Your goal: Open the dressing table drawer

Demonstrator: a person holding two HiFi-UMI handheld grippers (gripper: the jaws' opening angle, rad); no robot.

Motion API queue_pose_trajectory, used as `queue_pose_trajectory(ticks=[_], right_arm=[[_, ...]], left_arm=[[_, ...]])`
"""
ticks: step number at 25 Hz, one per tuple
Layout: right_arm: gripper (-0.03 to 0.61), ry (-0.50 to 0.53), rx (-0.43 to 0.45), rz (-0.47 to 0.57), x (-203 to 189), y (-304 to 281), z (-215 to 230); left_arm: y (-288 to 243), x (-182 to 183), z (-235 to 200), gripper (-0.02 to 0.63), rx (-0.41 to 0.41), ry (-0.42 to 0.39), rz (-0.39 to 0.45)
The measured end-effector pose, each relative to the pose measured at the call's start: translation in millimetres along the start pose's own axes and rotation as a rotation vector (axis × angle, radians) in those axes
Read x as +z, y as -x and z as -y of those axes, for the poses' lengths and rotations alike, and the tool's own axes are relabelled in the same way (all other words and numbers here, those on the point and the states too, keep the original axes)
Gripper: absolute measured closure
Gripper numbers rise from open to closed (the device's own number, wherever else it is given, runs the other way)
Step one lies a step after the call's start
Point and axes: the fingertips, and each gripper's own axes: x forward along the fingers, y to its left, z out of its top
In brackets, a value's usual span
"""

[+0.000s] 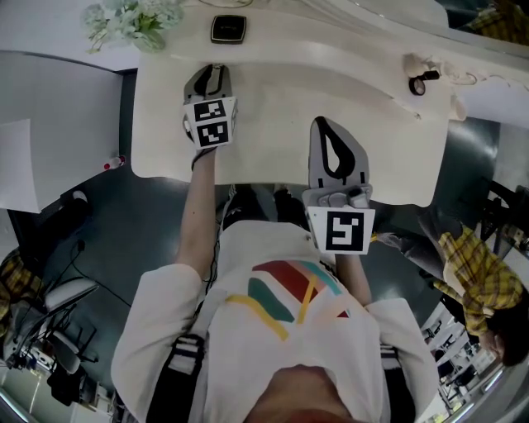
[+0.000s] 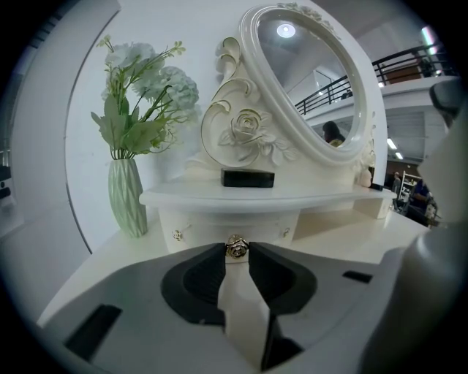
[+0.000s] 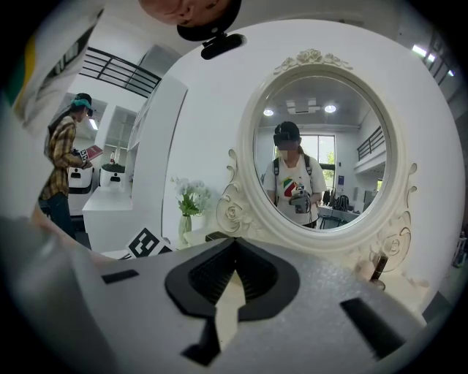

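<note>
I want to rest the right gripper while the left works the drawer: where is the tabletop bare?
Bare tabletop lies between the left gripper and the right gripper, and again from the right gripper across to the small bottle. The back left is crowded: flowers, black box.

We count left gripper (image 1: 213, 70) plus right gripper (image 1: 323, 124) = 2. Worktop (image 1: 273, 95) x1. Oval mirror (image 2: 311, 80) x1. Vase (image 2: 126, 197) x1, flowers (image 1: 132, 21) at 11 o'clock in head view. Black box (image 1: 228, 29) x1, 12 o'clock. Drawer knob (image 2: 235, 247) x3. Small dark bottle (image 1: 419, 83) x1, 2 o'clock. Bystander (image 1: 478, 285) x1, 4 o'clock.
</note>
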Motion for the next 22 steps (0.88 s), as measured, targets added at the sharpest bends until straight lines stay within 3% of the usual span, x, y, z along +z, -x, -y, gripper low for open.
queue_pose_trajectory(ticks=[22], right_arm=[[0.578, 0.003, 0.043, 0.013, 4.1, -2.7, -8.7]], left_arm=[[18.9, -11.9, 1.1, 0.522, 0.006, -0.019, -0.013]])
